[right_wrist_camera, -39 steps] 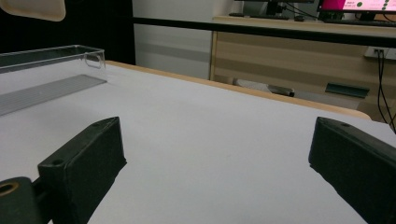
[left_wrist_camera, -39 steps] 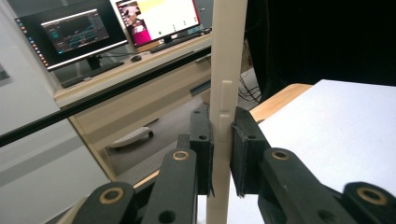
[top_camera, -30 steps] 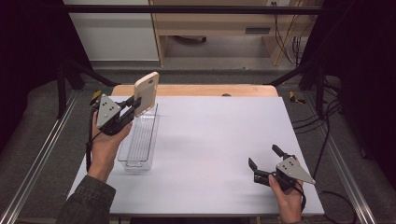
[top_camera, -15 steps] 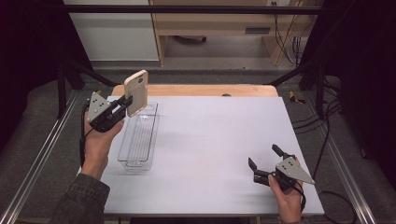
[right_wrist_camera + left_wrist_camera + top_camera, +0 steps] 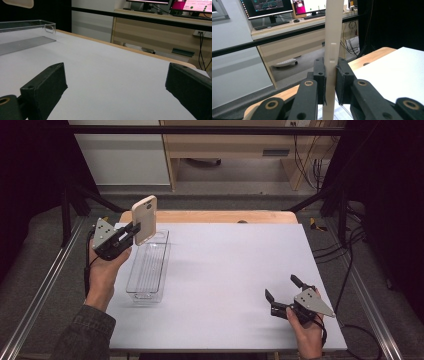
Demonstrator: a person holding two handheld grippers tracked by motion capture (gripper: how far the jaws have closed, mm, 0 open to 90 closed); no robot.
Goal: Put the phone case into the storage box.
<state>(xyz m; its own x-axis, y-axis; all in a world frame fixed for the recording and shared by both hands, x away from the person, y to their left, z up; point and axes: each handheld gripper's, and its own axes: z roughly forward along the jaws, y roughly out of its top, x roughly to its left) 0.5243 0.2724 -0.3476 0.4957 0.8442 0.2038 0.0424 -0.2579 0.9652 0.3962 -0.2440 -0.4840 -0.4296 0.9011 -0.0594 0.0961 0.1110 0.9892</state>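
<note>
Left gripper (image 5: 131, 231), at the upper left of the high view, pinches a beige phone (image 5: 144, 219) by its thin edge, and the phone stands upright, well above the table (image 5: 230, 270). Its back faces the camera, with a small dark lens near the top corner. In the left gripper view the two black jaws rise from the bottom of the frame and press on both faces of the phone (image 5: 333, 50), which runs up the middle of the picture edge-on, a small side button just above the pads.

Just below and right of the phone in the high view lies a clear plastic tray (image 5: 148, 296), long and narrow, on the left part of the white table; the phone hangs over its far end without touching it. The tray's ribbed floor and one end wall also show at the upper left of the right gripper view (image 5: 50, 28).

At the lower right of the high view the right gripper (image 5: 283, 291) rests low over the table, its jaws spread wide with nothing between them; they stand well apart at both sides of the right gripper view.
</note>
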